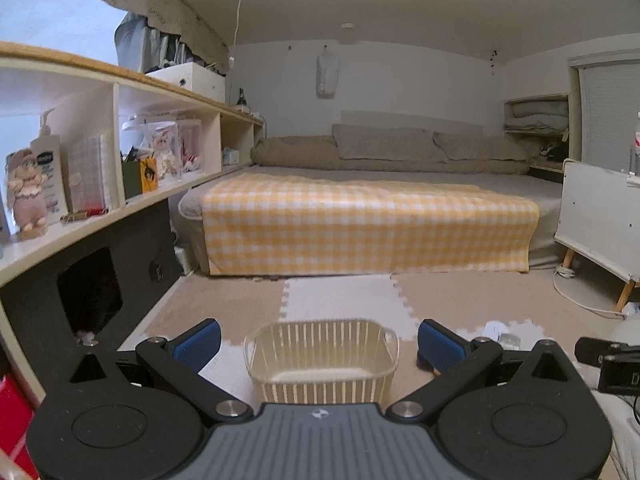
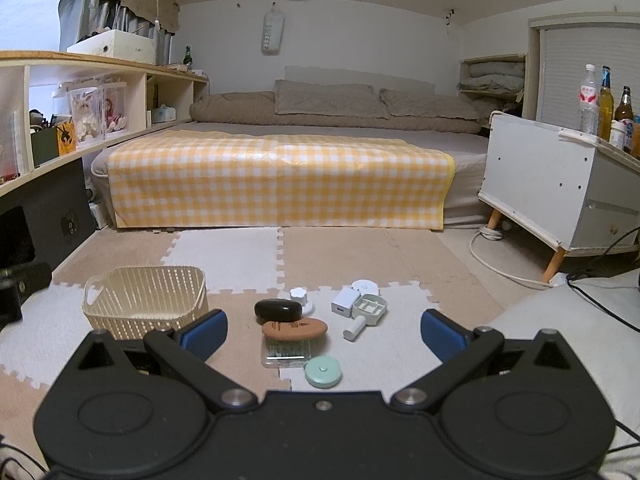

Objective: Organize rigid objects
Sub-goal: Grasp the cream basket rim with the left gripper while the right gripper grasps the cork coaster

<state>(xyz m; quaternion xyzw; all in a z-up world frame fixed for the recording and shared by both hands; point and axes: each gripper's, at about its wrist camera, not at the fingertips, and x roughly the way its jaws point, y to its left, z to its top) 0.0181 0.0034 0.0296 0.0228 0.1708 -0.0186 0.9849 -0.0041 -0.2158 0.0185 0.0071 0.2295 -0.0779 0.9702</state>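
Observation:
A cream slatted basket (image 1: 322, 360) stands empty on the foam floor mat, straight ahead of my open left gripper (image 1: 320, 344). It also shows in the right wrist view (image 2: 146, 304) at the left. My right gripper (image 2: 324, 334) is open and empty above a cluster of small objects: a black oval case (image 2: 278, 309), a wooden brush (image 2: 294, 329), a mint round tape measure (image 2: 323, 371), a mint pill box (image 2: 370, 307), a white charger cube (image 2: 344, 301), a white cylinder (image 2: 354, 328), a white knob (image 2: 299, 295) and a white round disc (image 2: 365, 287).
A bed with a yellow checked cloth (image 2: 276, 180) lies ahead. A shelf unit (image 1: 120, 152) runs along the left wall. A white cabinet on wooden legs (image 2: 560, 196) with bottles (image 2: 606, 100) stands at the right, with a cable (image 2: 504, 268) on the floor beside it.

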